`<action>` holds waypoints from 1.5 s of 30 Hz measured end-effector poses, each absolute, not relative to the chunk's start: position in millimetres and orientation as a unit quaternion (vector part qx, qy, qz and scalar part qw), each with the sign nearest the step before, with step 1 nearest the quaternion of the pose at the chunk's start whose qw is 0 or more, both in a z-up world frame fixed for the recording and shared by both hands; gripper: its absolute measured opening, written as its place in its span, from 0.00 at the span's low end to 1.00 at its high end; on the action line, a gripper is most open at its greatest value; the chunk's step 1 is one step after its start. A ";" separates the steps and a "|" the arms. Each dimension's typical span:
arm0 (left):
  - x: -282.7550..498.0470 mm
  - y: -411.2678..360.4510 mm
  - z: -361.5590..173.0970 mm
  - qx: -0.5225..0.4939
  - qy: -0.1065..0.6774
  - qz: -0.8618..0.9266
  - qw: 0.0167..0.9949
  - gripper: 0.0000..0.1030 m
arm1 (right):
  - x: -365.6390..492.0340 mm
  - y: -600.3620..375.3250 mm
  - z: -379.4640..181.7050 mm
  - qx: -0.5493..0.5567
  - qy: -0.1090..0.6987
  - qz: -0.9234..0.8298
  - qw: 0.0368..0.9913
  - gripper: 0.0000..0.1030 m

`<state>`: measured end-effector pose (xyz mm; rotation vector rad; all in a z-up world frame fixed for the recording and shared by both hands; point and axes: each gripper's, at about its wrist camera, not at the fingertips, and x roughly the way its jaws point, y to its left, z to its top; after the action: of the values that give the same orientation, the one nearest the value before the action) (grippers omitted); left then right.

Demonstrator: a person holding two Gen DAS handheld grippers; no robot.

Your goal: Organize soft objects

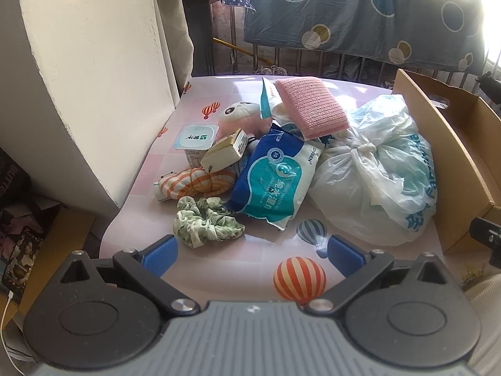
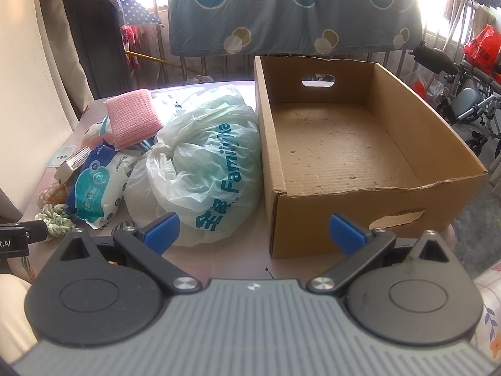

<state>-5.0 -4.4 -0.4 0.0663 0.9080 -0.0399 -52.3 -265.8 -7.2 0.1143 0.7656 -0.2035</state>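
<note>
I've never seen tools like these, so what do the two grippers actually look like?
The left gripper and the right gripper look alike: blue finger pads on black linkage arms with silver pivot bolts, round black housings, and a ribbed grey body with a small white mark.

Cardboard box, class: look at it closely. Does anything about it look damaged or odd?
Yes. The cardboard box has a ragged, torn top edge along its near wall, and the handle cutout there is ripped out of shape, unlike the neat oval hole in the far wall. Small specks litter its floor.
</note>
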 end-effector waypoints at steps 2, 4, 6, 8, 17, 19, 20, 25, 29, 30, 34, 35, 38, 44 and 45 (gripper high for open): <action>-5.0 -4.5 -0.4 0.032 0.438 -0.019 0.898 0.99 | -52.6 -265.9 -7.5 0.056 0.373 -0.099 0.921 0.99; -5.1 -4.4 -0.4 0.032 0.438 -0.019 0.898 0.99 | -52.7 -265.8 -7.6 0.056 0.373 -0.099 0.921 0.99; -5.0 -4.5 -0.4 0.032 0.438 -0.019 0.898 0.99 | -52.6 -266.1 -7.5 0.056 0.373 -0.099 0.921 0.99; -5.0 -4.4 -0.4 0.032 0.438 -0.019 0.898 0.99 | -52.9 -265.7 -7.6 0.056 0.373 -0.099 0.921 0.99; -4.6 -4.1 -1.4 0.032 0.439 -0.018 0.898 0.99 | -52.9 -266.3 -7.7 0.057 0.373 -0.099 0.921 0.99; -4.6 -3.9 -1.6 0.032 0.439 -0.018 0.898 0.99 | -53.0 -266.1 -7.7 0.057 0.373 -0.099 0.921 0.99; -4.6 -4.0 -1.5 0.032 0.439 -0.018 0.898 0.99 | -52.6 -266.4 -7.6 0.056 0.373 -0.099 0.921 0.99; -5.0 -3.8 -2.3 0.033 0.440 -0.018 0.897 0.99 | -53.1 -266.8 -7.7 0.058 0.374 -0.100 0.920 0.99; -5.0 -3.7 -2.4 0.033 0.439 -0.018 0.898 0.99 | -53.2 -266.9 -7.6 0.057 0.373 -0.100 0.921 0.99; -5.0 -3.6 -2.5 0.033 0.439 -0.018 0.898 0.99 | -53.1 -266.9 -7.6 0.057 0.373 -0.100 0.921 0.99; -5.0 -3.6 -2.4 0.033 0.439 -0.018 0.898 0.99 | -53.7 -267.2 -7.8 0.058 0.373 -0.099 0.921 0.99; -4.9 -3.7 -2.5 0.033 0.439 -0.018 0.898 0.99 | -53.4 -267.2 -7.7 0.058 0.373 -0.100 0.920 0.99; -4.9 -3.8 -2.3 0.033 0.439 -0.018 0.898 0.99 | -53.7 -267.2 -7.7 0.059 0.373 -0.099 0.921 0.99; -5.2 -4.1 -3.1 0.034 0.440 -0.018 0.897 0.99 | -54.6 -269.0 -7.6 0.059 0.373 -0.099 0.921 0.99; -5.2 -4.3 -3.1 0.034 0.440 -0.018 0.897 0.99 | -54.5 -268.9 -7.6 0.059 0.373 -0.098 0.921 0.99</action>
<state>-5.2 -4.3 -3.1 0.0711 0.9109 -0.0370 -54.5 -268.9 -7.6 0.1218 0.7664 -0.2023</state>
